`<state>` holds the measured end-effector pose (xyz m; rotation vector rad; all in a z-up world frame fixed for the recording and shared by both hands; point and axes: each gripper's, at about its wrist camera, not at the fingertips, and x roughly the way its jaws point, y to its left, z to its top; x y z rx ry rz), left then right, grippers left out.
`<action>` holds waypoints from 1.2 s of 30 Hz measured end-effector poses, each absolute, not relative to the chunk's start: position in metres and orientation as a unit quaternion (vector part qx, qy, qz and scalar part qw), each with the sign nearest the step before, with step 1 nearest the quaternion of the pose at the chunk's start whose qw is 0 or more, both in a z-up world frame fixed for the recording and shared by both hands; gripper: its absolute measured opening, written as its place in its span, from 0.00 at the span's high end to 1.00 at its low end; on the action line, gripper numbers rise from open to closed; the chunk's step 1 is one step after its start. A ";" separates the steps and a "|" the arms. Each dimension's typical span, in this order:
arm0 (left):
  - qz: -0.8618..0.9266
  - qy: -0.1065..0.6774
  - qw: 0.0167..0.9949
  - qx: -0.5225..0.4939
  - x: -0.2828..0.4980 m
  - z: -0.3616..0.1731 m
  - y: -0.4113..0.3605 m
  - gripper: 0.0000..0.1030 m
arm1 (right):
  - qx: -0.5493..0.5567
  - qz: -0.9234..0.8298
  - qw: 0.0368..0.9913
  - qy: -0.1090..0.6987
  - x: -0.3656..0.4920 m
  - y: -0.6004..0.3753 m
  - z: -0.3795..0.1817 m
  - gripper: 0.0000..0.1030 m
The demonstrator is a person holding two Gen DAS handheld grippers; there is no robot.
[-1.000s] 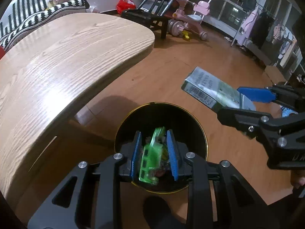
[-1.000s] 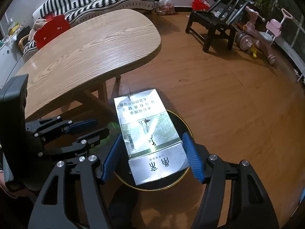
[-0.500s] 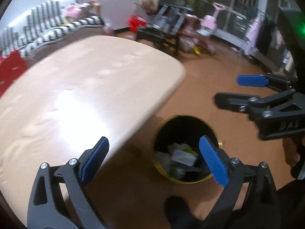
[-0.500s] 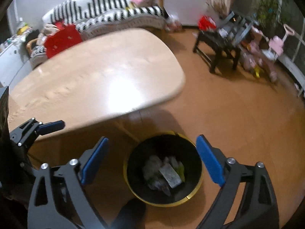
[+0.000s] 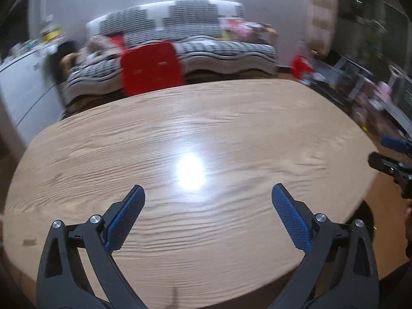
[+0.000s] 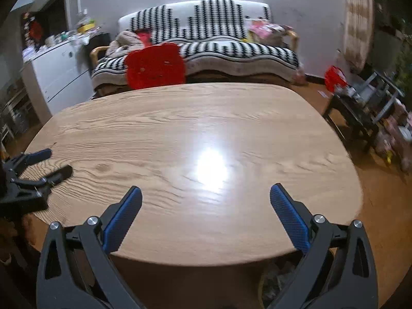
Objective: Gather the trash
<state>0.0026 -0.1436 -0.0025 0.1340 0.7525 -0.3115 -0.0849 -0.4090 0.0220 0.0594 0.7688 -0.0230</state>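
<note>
While both point over the wooden table [image 5: 206,128], the left gripper [image 5: 208,200] and right gripper [image 6: 206,200] stand spread, empty; trash bin [image 6: 270,280] sits lower right, under the table edge.

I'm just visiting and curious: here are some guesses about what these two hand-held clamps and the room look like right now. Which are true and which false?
1. The left gripper holds a green wrapper. False: its jaws stand open with nothing between them.
2. The right gripper is open and empty. True.
3. A red plastic chair back stands behind the oval light-wood table. True.
4. A blue sofa stands by the wall. False: the sofa cover is black-and-white striped.
5. The black round bin with a yellow rim peeks out below the table's near edge. True.
</note>
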 end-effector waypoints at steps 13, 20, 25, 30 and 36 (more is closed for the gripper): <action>-0.053 0.383 0.922 0.038 0.028 -0.010 -0.015 0.07 | 0.000 0.017 0.925 0.379 -0.035 -0.307 0.015 0.07; -0.050 0.385 0.922 0.020 0.019 -0.010 -0.008 0.07 | 0.000 0.006 0.923 0.384 -0.029 -0.310 0.003 0.07; -0.053 0.384 0.921 0.030 0.019 -0.011 -0.014 0.07 | 0.008 0.002 0.920 0.393 -0.029 -0.322 -0.001 0.07; -0.059 0.387 0.920 0.031 0.018 -0.013 -0.020 0.07 | 0.014 -0.002 0.921 0.389 -0.032 -0.330 0.001 0.07; -0.057 0.392 0.918 0.033 0.018 -0.016 -0.022 0.07 | 0.017 -0.003 0.920 0.391 -0.034 -0.336 0.001 0.07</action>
